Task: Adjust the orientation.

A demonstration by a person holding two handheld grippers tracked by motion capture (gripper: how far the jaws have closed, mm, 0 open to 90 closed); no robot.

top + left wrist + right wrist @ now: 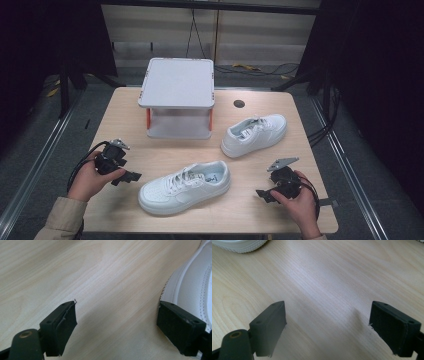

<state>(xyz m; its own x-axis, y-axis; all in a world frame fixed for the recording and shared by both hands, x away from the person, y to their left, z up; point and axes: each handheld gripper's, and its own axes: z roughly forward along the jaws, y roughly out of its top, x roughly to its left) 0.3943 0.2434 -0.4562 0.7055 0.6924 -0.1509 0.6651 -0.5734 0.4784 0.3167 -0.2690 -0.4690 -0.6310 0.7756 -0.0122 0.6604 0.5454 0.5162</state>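
Two white sneakers lie on the wooden table (125,125). The near sneaker (185,186) rests at the front centre, its toe toward the left. The far sneaker (254,134) sits right of centre. My left gripper (127,177) is held just left of the near sneaker's toe, open, with bare table between its jaws. In the left gripper view that sneaker (190,282) shows at the right edge behind the right jaw. My right gripper (264,195) hovers at the front right, open, over bare wood. A sneaker sole edge (239,245) shows top left in the right gripper view.
A white two-tier stand (177,97) with orange posts stands at the back centre of the table. A dark round hole (239,103) lies right of it. Black cables trail from both grippers. Floor rails run along both sides of the table.
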